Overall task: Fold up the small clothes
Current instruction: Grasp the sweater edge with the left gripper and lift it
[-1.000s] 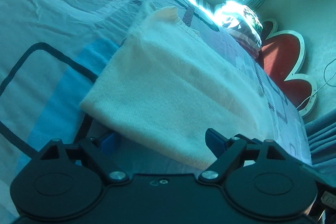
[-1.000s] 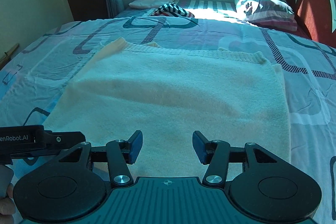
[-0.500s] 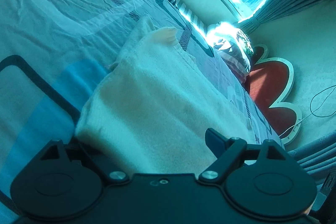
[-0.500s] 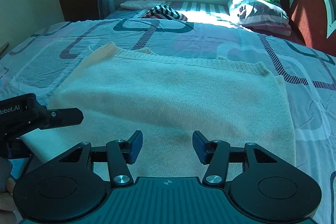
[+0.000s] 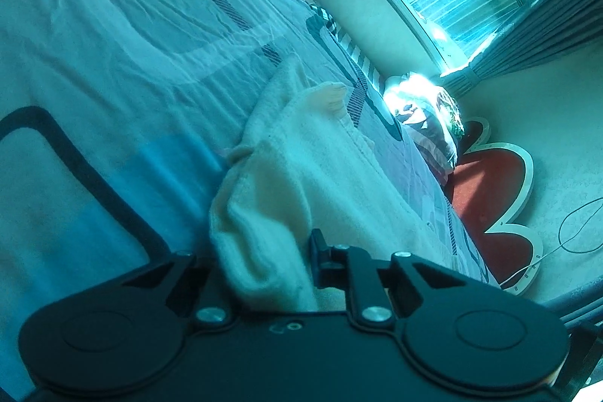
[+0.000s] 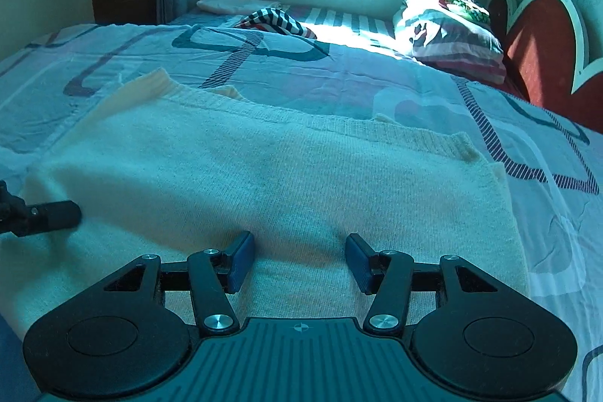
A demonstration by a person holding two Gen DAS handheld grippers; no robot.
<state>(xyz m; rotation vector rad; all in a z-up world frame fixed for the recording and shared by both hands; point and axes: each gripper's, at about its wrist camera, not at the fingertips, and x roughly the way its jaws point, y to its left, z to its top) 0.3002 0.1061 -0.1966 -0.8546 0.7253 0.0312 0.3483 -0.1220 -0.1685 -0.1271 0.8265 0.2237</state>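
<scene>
A cream knitted garment [image 6: 286, 168] lies spread on the bed. In the left wrist view its near left corner [image 5: 264, 232] is bunched between my left gripper's [image 5: 264, 262] fingers, which are closed on it and lift it off the sheet. My right gripper [image 6: 299, 260] is open and empty, its blue pads just above the garment's near edge. The left gripper's tip [image 6: 45, 215] shows at the left edge of the right wrist view, at the garment's left side.
The bed has a patterned light sheet [image 6: 339, 81]. A striped cloth [image 6: 275, 21] and a pillow [image 6: 452, 32] lie at the far end under the window. A red heart-shaped headboard [image 6: 546, 44] stands at the right.
My left gripper moved onto the garment's left corner, closed on it and lifted it, bunching the fabric. My right gripper came a little lower and closer to the near edge.
</scene>
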